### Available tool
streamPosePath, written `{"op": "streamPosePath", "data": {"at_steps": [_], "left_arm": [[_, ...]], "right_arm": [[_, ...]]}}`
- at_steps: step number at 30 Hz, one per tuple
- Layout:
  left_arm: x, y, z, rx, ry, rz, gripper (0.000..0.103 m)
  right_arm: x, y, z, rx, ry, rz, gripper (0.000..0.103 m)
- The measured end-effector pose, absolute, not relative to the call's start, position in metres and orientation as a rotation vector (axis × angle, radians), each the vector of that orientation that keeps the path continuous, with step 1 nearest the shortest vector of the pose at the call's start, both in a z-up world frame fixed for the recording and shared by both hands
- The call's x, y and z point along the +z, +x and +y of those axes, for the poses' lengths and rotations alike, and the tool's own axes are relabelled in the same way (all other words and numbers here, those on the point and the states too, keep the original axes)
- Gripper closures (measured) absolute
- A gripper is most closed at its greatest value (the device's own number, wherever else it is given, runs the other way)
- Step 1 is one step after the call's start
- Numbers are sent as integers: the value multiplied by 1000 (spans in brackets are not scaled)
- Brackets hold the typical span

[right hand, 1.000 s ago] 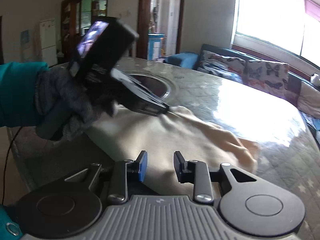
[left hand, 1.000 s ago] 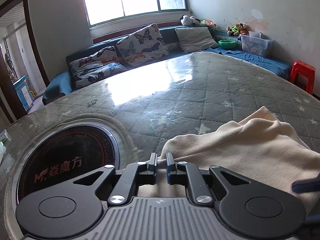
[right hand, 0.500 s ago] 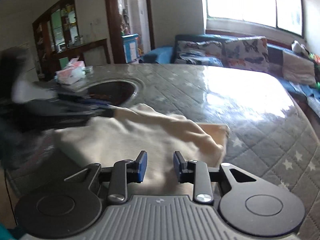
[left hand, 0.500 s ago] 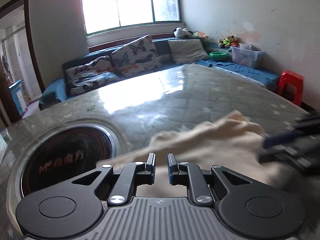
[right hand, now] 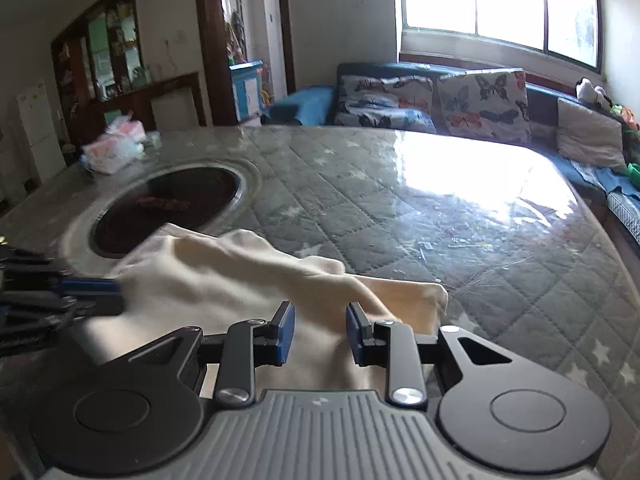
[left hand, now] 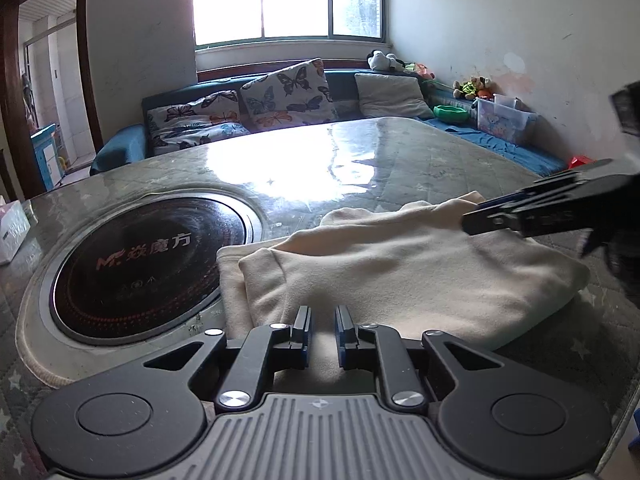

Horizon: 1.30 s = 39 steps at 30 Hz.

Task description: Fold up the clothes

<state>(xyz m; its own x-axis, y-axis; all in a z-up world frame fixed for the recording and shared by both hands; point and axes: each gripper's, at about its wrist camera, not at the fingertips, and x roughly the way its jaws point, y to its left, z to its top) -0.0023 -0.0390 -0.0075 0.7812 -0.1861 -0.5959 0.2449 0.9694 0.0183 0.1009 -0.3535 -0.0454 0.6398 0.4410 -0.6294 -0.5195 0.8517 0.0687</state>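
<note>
Now cream garment [left hand: 400, 268] lies bunched, partly folded on quilted table [left hand: 360, 160]; both tongs slightly parted, gripping nothing.

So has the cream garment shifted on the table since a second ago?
Yes. In the left wrist view the garment has come left toward the round cooktop: its edge now lies at the cooktop's rim, where earlier bare table separated them.

Left tool [left hand: 322, 316] angled downward, jaws narrowly parted, right tool [right hand: 320, 314] angled downward, jaws slightly wider
</note>
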Motion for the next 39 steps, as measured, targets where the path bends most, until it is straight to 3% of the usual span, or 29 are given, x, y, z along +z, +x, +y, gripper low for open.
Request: {"op": "streamPosePath", "data": {"at_steps": [30, 39], "left_arm": [[-3, 95, -38, -163, 28, 730, 86], [-3, 90, -33, -149, 10, 733, 85]], "right_arm": [[-52, 127, -329, 542, -118, 712, 70], [-44, 116, -325, 557, -137, 684, 66]]}}
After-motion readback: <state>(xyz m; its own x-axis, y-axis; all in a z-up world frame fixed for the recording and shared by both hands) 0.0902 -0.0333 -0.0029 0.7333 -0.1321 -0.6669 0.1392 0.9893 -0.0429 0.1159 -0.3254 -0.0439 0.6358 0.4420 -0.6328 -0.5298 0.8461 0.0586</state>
